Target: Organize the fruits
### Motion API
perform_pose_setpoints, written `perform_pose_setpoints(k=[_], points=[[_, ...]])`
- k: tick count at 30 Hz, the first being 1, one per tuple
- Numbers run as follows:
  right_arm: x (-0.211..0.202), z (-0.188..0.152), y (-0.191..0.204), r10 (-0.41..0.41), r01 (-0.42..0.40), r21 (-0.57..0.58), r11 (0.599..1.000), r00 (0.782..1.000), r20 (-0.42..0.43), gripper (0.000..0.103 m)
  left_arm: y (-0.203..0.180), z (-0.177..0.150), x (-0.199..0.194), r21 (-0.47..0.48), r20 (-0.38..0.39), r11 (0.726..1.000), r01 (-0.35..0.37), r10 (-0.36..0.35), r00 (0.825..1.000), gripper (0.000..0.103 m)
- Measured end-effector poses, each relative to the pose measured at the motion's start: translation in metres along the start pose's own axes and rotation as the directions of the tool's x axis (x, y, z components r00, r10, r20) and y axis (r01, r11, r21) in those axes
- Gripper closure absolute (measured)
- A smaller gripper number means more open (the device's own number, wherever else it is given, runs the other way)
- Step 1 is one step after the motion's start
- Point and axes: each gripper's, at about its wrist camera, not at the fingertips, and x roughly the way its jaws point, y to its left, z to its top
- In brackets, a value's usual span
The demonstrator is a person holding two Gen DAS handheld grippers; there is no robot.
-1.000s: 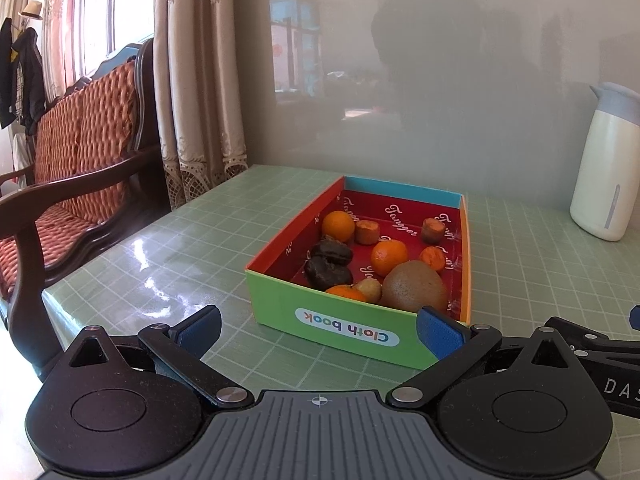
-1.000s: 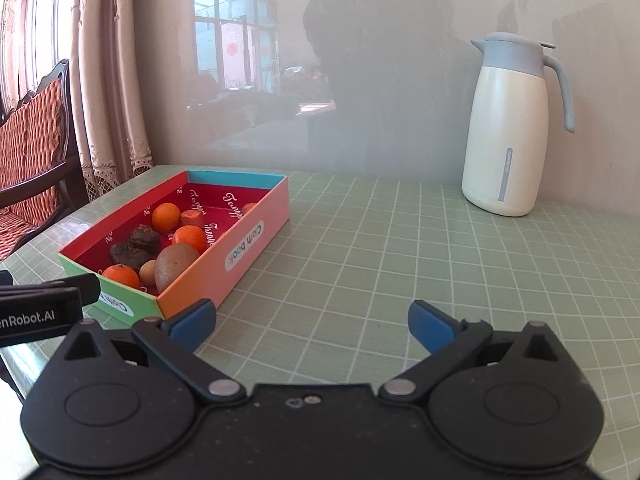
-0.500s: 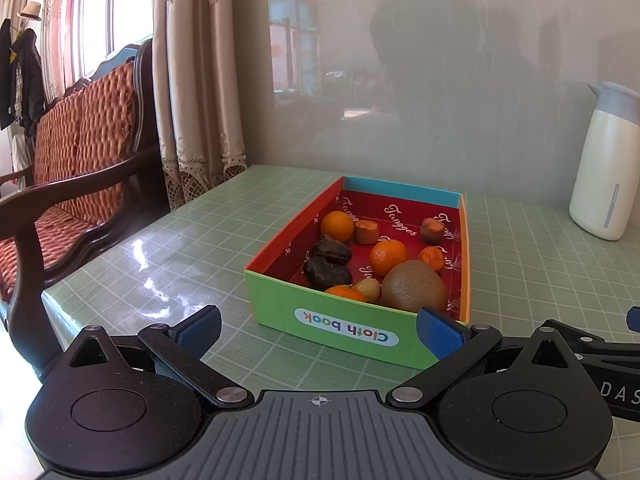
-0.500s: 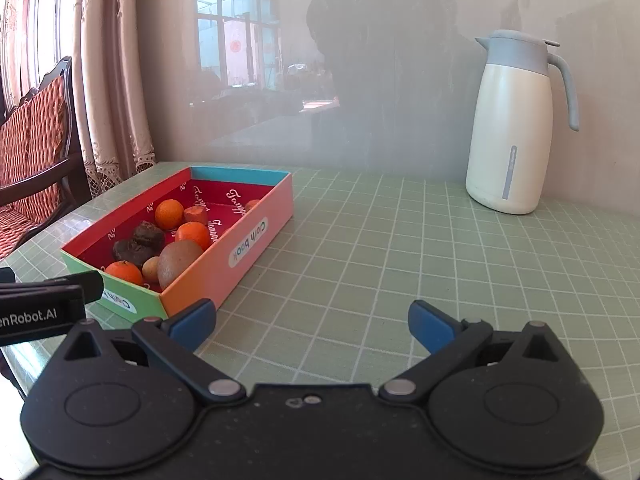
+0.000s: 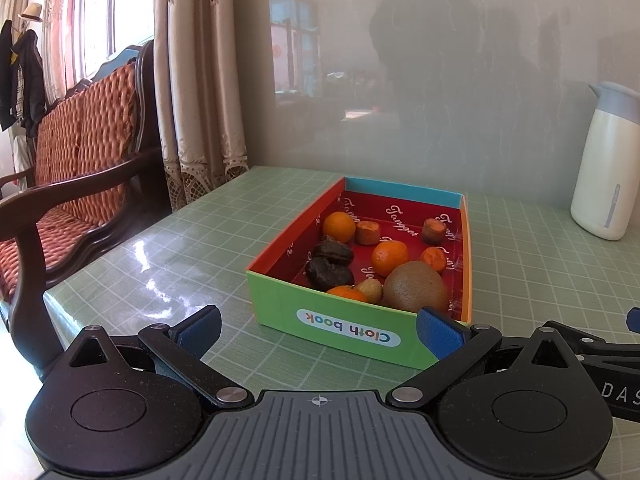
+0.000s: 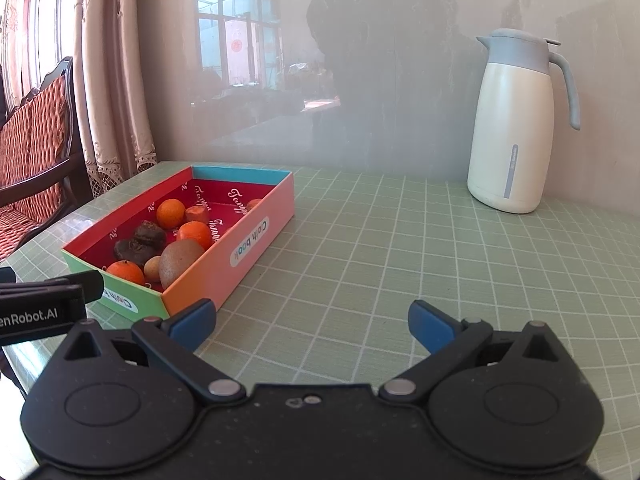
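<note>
A colourful open box point(image 5: 344, 326) marked "Cloth book" sits on the green checked table point(image 5: 160, 248). It holds several fruits: oranges point(image 5: 390, 257), a brown kiwi point(image 5: 415, 285), two dark wrinkled fruits point(image 5: 330, 270) and small orange pieces point(image 5: 434, 229). My left gripper point(image 5: 318, 326) is open and empty, just in front of the box's near green wall. My right gripper point(image 6: 312, 322) is open and empty over bare table, right of the box point(image 6: 240, 248). The kiwi point(image 6: 180, 260) shows there too.
A white thermos jug point(image 6: 512, 128) with a grey lid stands at the back right by the wall; it also shows in the left wrist view point(image 5: 606, 164). A wooden sofa point(image 5: 76, 152) with red cushions stands left of the table edge. Curtains hang behind it.
The right wrist view has shifted slightly, with the jug and box drifting a little right. The left gripper is nearly still. Both stay open.
</note>
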Motion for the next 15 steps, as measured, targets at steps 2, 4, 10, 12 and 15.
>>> perform_pose_setpoints(k=[2, 4, 10, 12, 15], points=[[-0.0004, -0.0002, 0.0001, 0.000, 0.000, -0.001, 1.000, 1.000, 0.000, 0.000, 0.0001, 0.0002, -0.0002, -0.001, 0.002, 1.000, -0.004, 0.004, 1.000, 0.000], [-0.0004, -0.0003, -0.0002, 0.001, -0.001, 0.001, 1.000, 1.000, 0.000, 0.000, 0.0001, -0.0001, -0.0005, -0.004, 0.001, 1.000, -0.002, 0.002, 1.000, 0.000], [-0.0004, -0.0006, 0.0001, 0.003, -0.003, 0.001, 1.000, 1.000, 0.000, 0.000, 0.0004, 0.0003, -0.0014, 0.000, 0.003, 1.000, 0.008, -0.008, 1.000, 0.000], [-0.0004, -0.0011, 0.0002, 0.004, -0.004, -0.001, 1.000, 1.000, 0.002, 0.000, -0.0003, 0.0004, -0.0020, 0.005, 0.006, 1.000, 0.014, -0.014, 1.000, 0.000], [-0.0005, -0.0014, 0.0004, 0.005, -0.005, -0.001, 1.000, 1.000, 0.001, 0.000, -0.0009, 0.0003, -0.0023, 0.011, 0.004, 1.000, 0.020, -0.021, 1.000, 0.000]])
